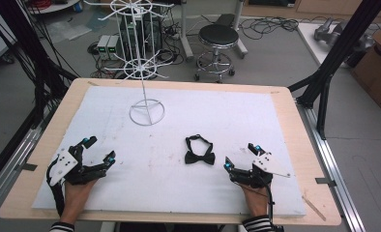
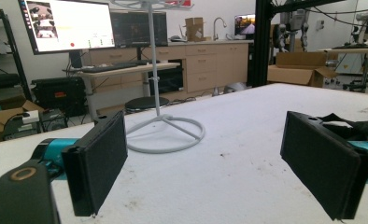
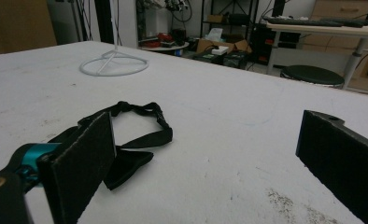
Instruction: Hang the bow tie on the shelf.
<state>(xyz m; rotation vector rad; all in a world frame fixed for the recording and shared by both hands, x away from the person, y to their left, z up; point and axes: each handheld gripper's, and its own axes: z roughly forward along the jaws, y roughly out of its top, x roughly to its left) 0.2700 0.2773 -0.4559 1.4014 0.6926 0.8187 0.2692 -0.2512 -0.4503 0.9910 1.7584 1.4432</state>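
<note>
Both hand-held grippers rest low on the white table cover [image 1: 275, 121], near the person's edge. The left gripper [image 1: 98, 151] sits at the left side with its jaws spread wide and nothing between them; in the left gripper view the two black pads [image 2: 98, 163] stand far apart over bare cover. The right gripper [image 1: 241, 157] sits at the right side, likewise wide open and empty; in the right gripper view its pads [image 3: 81, 168] frame bare surface. The black bow tie [image 1: 199, 156] lies flat on the cover between the two grippers, just left of the right gripper and well apart from the left one, untouched by either. Its strap [image 3: 140, 112] is looped out on the far side of the bow. The white wire display stand [image 1: 146, 112] stands upright at the far middle of the table, its ring base resting on the cover, well apart from the bow tie
</note>
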